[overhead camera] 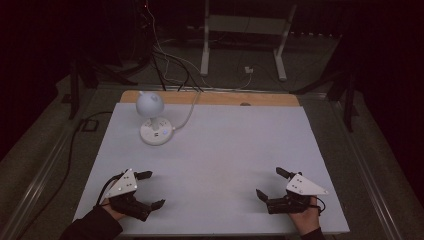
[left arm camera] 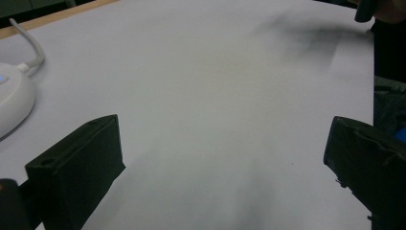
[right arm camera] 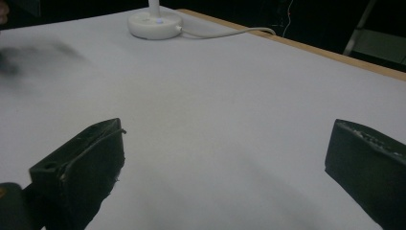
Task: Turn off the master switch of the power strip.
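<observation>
A white desk lamp (overhead camera: 152, 117) with a round head and a round base stands at the far left of the white table top (overhead camera: 225, 145); its base (left arm camera: 12, 103) (right arm camera: 154, 24) also appears in both gripper views. My left gripper (overhead camera: 150, 189) rests near the front left edge, open, with nothing between its jaws. My right gripper (overhead camera: 270, 183) sits near the front right edge, open and empty too. In the left gripper view my left gripper (left arm camera: 225, 158) has bare table between its jaws, and so does my right gripper (right arm camera: 225, 158) in its own view.
The lamp's white cable (overhead camera: 187, 115) runs off the table's far wooden edge (overhead camera: 220, 98). Beyond it, cables and a white frame stand (overhead camera: 245, 40) sit on the dark floor. The room around is dim.
</observation>
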`<state>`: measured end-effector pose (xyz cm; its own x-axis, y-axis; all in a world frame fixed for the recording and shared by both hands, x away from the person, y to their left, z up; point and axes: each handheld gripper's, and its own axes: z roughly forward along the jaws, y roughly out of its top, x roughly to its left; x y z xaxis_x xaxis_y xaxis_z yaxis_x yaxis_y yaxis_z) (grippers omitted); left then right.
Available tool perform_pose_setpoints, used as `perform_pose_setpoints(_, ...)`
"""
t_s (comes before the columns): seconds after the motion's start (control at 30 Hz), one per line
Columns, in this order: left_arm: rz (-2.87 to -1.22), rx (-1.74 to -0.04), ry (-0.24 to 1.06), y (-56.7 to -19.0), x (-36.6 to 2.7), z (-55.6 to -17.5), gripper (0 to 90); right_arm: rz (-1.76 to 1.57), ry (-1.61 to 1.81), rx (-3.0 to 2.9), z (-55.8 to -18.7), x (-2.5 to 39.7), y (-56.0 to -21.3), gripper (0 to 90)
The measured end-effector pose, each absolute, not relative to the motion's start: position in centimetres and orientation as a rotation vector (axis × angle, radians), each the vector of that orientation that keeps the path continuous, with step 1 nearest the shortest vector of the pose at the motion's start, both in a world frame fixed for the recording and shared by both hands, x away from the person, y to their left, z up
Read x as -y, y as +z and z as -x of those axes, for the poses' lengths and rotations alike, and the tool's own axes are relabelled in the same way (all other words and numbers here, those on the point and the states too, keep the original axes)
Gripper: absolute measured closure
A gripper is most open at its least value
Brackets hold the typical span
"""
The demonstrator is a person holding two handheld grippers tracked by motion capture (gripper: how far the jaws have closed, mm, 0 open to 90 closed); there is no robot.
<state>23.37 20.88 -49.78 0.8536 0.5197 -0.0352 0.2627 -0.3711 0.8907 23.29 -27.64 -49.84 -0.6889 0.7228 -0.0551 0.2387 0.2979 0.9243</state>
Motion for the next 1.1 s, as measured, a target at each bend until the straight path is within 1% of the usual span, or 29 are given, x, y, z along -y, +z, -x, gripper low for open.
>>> perform_pose_setpoints(0.63,-1.959,-0.536,0.313,-47.8,-20.0,-24.0,0.3,-0.866,1.387,-2.091,-23.2,27.7,-49.8,0.1)
perform_pose_setpoints(0.77,-1.956,-0.528,0.331,-47.4,-19.9,-24.3,0.4,-0.876,1.386,-2.092,-23.2,27.8,-49.8,0.1)
perform_pose_setpoints(1.1,-1.944,-0.561,0.313,-46.7,-19.7,-25.2,0.4,-0.876,1.391,-2.087,-23.2,27.9,-49.8,0.1)
